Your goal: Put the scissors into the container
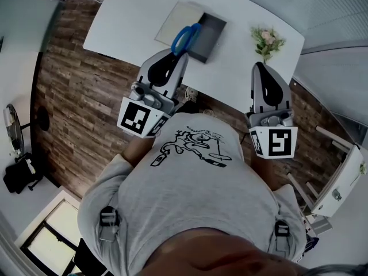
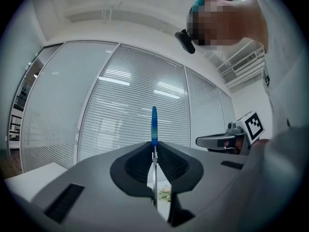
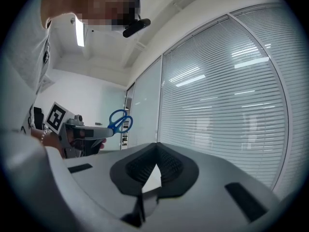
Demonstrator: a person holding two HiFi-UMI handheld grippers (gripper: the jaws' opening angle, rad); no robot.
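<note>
The scissors (image 1: 186, 38) have blue handles that stick up out of my left gripper (image 1: 178, 55), which is shut on their blades. In the left gripper view the scissors (image 2: 154, 123) appear edge-on, pinched between the dark pads. They hover over the near side of the grey open container (image 1: 209, 37) on the white table (image 1: 126, 22). My right gripper (image 1: 260, 68) is held up to the right, jaws shut with nothing between them (image 3: 155, 147). From the right gripper view, the scissors (image 3: 119, 122) show at the left.
A pale flat lid or sheet (image 1: 175, 20) lies against the container's left side. A small flower bunch (image 1: 266, 41) stands on the table to the right. Wood floor (image 1: 75, 108) lies left of the table. Window blinds (image 2: 135, 115) fill both gripper views.
</note>
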